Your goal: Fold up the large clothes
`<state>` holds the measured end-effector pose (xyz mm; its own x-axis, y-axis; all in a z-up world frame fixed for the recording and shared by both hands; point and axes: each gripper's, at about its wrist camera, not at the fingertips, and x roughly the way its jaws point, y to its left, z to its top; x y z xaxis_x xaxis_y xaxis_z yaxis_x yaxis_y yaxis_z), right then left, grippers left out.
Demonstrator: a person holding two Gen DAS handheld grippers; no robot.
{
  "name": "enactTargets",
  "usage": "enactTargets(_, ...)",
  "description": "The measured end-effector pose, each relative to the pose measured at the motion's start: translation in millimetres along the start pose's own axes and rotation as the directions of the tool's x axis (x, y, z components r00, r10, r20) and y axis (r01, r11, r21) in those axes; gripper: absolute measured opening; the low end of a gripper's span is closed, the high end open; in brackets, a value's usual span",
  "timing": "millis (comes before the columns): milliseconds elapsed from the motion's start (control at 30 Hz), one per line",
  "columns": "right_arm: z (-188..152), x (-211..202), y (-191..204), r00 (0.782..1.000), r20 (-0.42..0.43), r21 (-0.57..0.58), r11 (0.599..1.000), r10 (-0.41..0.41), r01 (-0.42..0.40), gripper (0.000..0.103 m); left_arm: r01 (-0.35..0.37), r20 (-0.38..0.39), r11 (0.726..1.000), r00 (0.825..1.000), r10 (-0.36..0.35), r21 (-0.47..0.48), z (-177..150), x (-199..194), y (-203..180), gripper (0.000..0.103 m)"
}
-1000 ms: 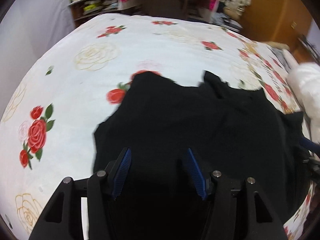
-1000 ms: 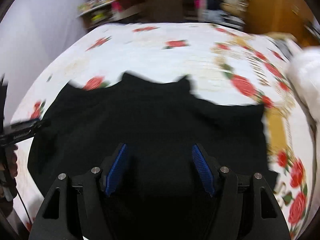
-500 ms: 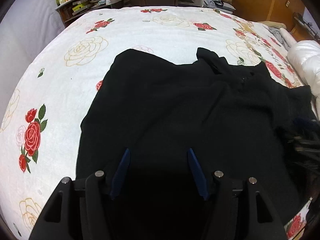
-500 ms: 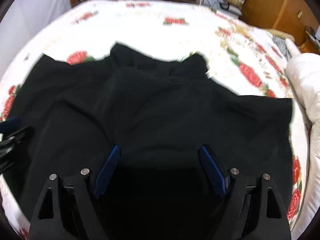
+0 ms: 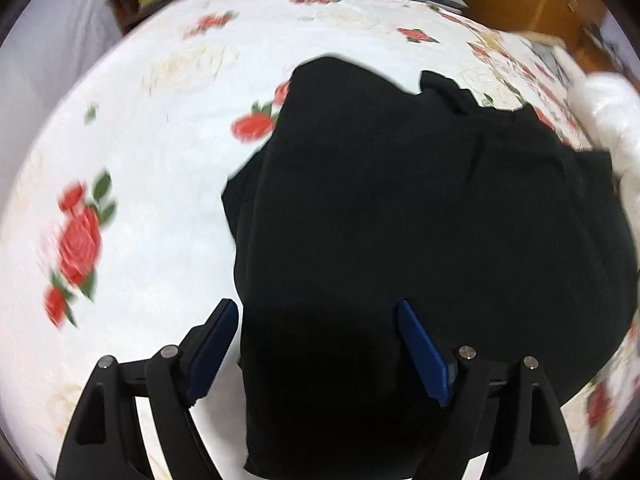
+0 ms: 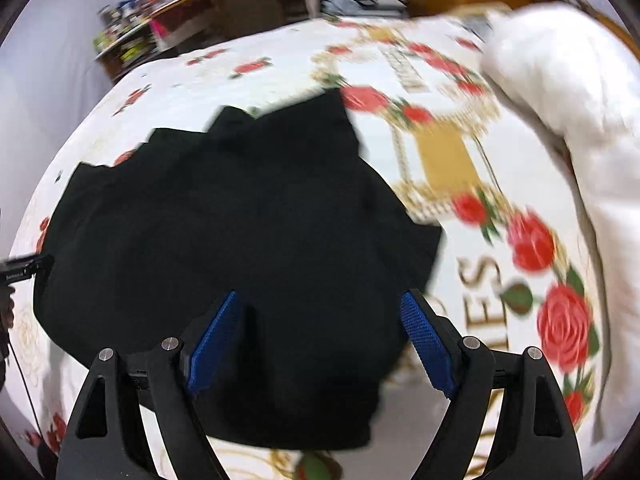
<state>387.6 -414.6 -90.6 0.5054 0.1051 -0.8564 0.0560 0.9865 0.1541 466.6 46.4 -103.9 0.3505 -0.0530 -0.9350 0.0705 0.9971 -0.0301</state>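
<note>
Now — left gripper (image 5: pixel 318 344) fingers wide, gripping nothing | right gripper (image 6: pixel 322 338) fingers wide — above black garment (image 5: pixel 420 208)

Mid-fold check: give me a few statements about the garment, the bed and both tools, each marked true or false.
1. The black garment lies on a rose-print bedspread. True.
2. The left tool is clamped on the cloth. False: its jaws stand open, just widened, pads off the fabric.
3. The right tool is open above the garment. True.
4. A white quilt is bunched at the bed's right side. True.
5. The garment is red. False: it is black.
</note>
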Motion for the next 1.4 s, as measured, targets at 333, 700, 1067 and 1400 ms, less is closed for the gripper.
enactTargets(333, -6.8, 43.9, -25.0, 0.975, -0.083, 0.086, 0.976, 0.206, -0.199, 0.097, 0.047, -0.054, 0.997, 0.997, -0.05, -0.062, -4.7, 28.9, 11.9, 0.099)
enactTargets(700, 1.2, 78.4, -14.0, 0.96, -0.151, 0.034, 0.972, 0.234, -0.231, 0.103, 0.067, -0.094, 0.998, 0.993, -0.068, -0.01, -2.2, 48.2, -0.2, 0.102)
enactTargets(1067, 5.3, 93.5, 10.5, 0.97, -0.202, -0.041, 0.988, 0.139, -0.15, 0.099, 0.024, -0.137, 1.0, 0.99, -0.025, -0.011, -4.9, 60.4, -20.0, 0.103)
enactTargets(1400, -4.2, 79.5, 54.2, 0.992, -0.13, -0.177, 0.984, 0.004, -0.027, 0.064, -0.223, 0.005, 0.964, 0.974, 0.225, 0.144, -24.6, 38.1, -93.2, 0.05)
